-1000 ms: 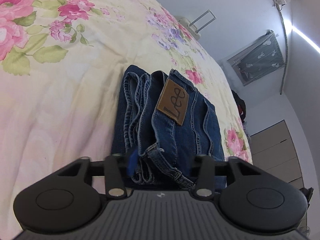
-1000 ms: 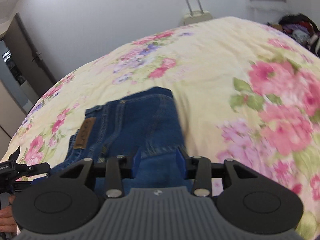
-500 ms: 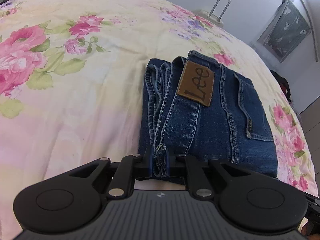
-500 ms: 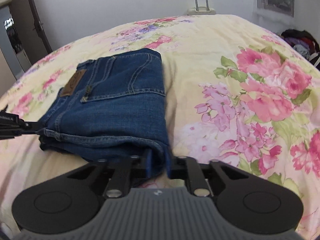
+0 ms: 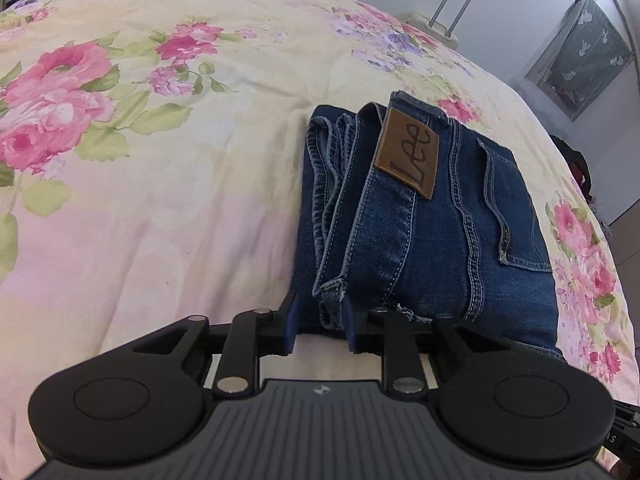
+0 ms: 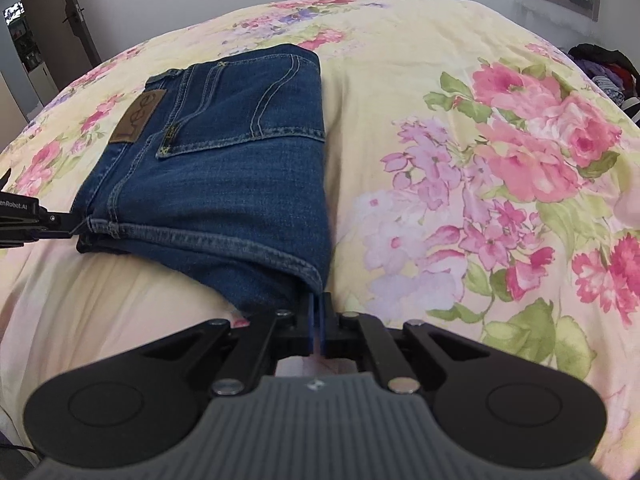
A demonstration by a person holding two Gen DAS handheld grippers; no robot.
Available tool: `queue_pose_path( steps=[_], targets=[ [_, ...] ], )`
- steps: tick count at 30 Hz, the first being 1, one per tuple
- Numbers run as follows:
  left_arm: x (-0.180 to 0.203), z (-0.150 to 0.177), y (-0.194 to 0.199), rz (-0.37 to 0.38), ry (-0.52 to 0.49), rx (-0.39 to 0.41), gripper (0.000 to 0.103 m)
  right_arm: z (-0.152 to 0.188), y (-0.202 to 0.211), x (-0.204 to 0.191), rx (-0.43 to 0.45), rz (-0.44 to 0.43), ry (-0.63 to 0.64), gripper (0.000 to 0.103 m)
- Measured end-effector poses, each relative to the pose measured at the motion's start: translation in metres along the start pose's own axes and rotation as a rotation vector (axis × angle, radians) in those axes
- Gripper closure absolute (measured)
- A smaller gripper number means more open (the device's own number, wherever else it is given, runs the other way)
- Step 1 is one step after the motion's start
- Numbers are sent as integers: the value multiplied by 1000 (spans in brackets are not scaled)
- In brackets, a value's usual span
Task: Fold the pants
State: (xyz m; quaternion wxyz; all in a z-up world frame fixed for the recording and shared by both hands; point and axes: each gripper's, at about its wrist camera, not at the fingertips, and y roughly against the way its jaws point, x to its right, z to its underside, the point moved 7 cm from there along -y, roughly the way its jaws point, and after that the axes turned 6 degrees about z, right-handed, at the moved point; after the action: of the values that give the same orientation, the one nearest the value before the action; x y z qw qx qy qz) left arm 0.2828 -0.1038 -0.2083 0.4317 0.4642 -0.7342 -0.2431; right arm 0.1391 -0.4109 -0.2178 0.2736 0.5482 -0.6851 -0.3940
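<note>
Squarely on the pale yellow bedspread (image 5: 168,200) printed with pink roses lies a pair of dark blue denim jeans (image 5: 432,232), folded into a compact rectangular bundle with a back pocket and the brown leather brand patch (image 5: 408,158) facing up. Seen from the left wrist camera, the bundle sits right of centre, its stacked hems and waistband edges forming the left side of the pile.

At the near left corner of the bundle is the left gripper (image 5: 319,326), a black two-finger tool with blue pads. Its jaws have just been opening: they now stand apart on either side of a hanging hem corner, with a gap between each pad and the cloth, so the denim is between them but not pinched. In the right wrist view the same tool's tip (image 6: 60,220) shows at the bundle's left edge.

At the near right corner the right gripper (image 6: 317,326) has its blue pads pressed together. They sit right at the lower tip of the folded denim, and whether a sliver of fabric is caught between them cannot be made out.

Beyond the far edge of the bed stands a pale suitcase with a raised metal handle (image 5: 444,20), against a white wall.
</note>
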Motion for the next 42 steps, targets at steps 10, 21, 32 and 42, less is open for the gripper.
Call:
queue_pose_path(
  steps=[10,21,32,42],
  targets=[
    [-1,-34,30,66,46,137,29,-37,41,9,239,-54,-113,53],
    [-4,-52,-22,42,-7,93,17,-86,-33,15,204,-281,-370,48],
    [-25,-65,-84,196,78,0,9,-117,-105,20,62,-481,-472,46],
    [-13,-67,-86,261,74,20,66,-128,-122,18,14,-548,-497,72]
  ],
)
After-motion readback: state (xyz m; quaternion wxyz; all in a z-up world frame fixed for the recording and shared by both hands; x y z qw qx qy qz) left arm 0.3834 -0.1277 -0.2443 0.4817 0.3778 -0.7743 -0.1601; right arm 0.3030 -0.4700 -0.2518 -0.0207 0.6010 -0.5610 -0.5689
